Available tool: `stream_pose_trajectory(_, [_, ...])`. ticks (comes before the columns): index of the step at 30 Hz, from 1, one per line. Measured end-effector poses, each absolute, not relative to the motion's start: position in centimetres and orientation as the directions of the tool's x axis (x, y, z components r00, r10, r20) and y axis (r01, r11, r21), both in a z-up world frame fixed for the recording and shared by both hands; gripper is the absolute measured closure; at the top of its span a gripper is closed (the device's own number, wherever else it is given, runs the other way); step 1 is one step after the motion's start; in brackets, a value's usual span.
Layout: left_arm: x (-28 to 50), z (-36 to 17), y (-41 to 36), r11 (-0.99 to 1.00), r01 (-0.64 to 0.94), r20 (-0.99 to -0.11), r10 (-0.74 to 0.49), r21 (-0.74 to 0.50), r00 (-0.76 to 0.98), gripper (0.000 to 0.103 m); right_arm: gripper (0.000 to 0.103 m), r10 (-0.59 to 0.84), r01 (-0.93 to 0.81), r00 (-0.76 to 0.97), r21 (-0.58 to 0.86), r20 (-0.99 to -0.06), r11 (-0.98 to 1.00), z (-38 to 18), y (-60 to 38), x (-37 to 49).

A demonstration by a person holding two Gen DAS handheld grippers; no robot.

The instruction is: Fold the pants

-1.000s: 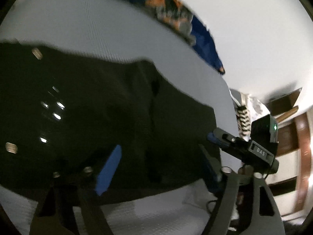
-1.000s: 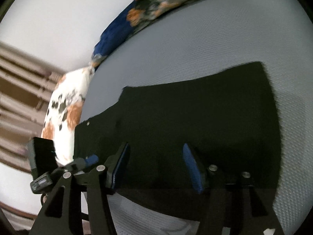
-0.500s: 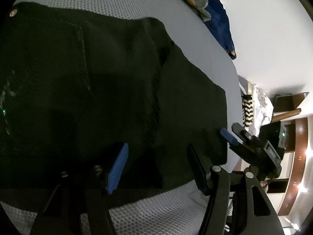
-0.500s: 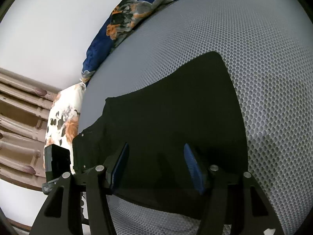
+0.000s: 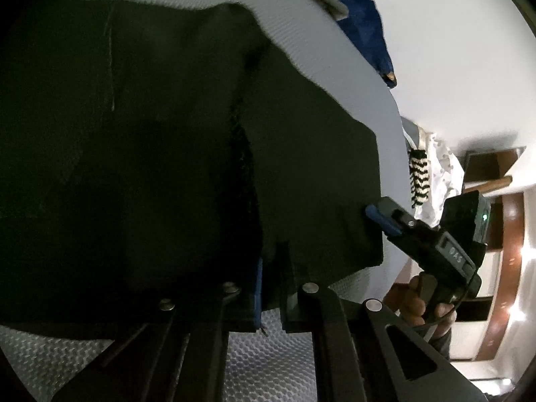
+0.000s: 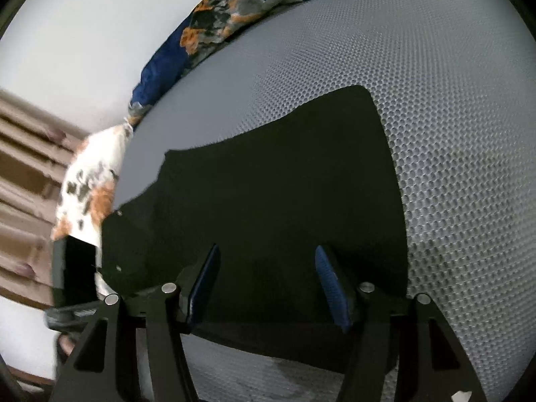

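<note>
Black pants (image 5: 134, 134) lie flat on a grey-white mesh mattress (image 5: 268, 351). My left gripper (image 5: 271, 278) is shut on the pants' near edge, with a strip of dark fabric pinched between its blue pads. In the right wrist view, the right gripper (image 6: 268, 284) stands open low over the near edge of the pants (image 6: 268, 184), and nothing is pressed between its fingers (image 6: 204, 284). The left wrist view shows the right gripper (image 5: 385, 217) at the right side edge of the pants, with a person's hand (image 5: 422, 301) holding it.
A blue patterned blanket (image 6: 214, 26) lies along the far side of the mattress (image 6: 435, 134) against a white wall. A floral pillow (image 6: 90, 184) sits at the left. A black-and-white striped cloth (image 5: 418, 181) and wooden furniture (image 5: 509, 234) are past the mattress's right side.
My left gripper has come down onto the pants' near edge and its jaws have gone from wide apart to shut. The right gripper has edged closer to the pants and stays open.
</note>
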State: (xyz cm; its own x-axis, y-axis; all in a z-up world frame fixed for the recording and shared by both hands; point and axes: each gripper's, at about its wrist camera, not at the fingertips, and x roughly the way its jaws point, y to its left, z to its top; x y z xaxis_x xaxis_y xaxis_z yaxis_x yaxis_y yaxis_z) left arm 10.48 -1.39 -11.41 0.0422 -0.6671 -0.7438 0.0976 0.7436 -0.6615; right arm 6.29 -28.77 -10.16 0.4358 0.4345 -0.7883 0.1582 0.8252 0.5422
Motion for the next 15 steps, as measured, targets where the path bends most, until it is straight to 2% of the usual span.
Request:
stream_pose_trajectory(4, [9.5, -10.5, -1.3, 0.775, 0.132, -0.772, -0.630, -0.618, 0.081, 0.096, 0.046, 0.379, 0.111, 0.422, 0.462, -0.824, 0.880, -9.5, -27.6, 5.9])
stream_pose_trajectory(11, [9.5, -12.3, -1.9, 0.817, 0.152, -0.817, -0.571, -0.556, 0.079, 0.096, 0.043, 0.315, 0.070, 0.391, 0.369, -0.865, 0.927, -10.7, -26.5, 5.0])
stream_pose_trajectory(15, [9.3, -11.2, -2.8, 0.852, 0.235, -0.859, -0.501, -0.468, 0.108, 0.086, 0.043, 0.294, 0.051, 0.390, 0.339, -0.873, 0.939, -10.6, -26.2, 5.1])
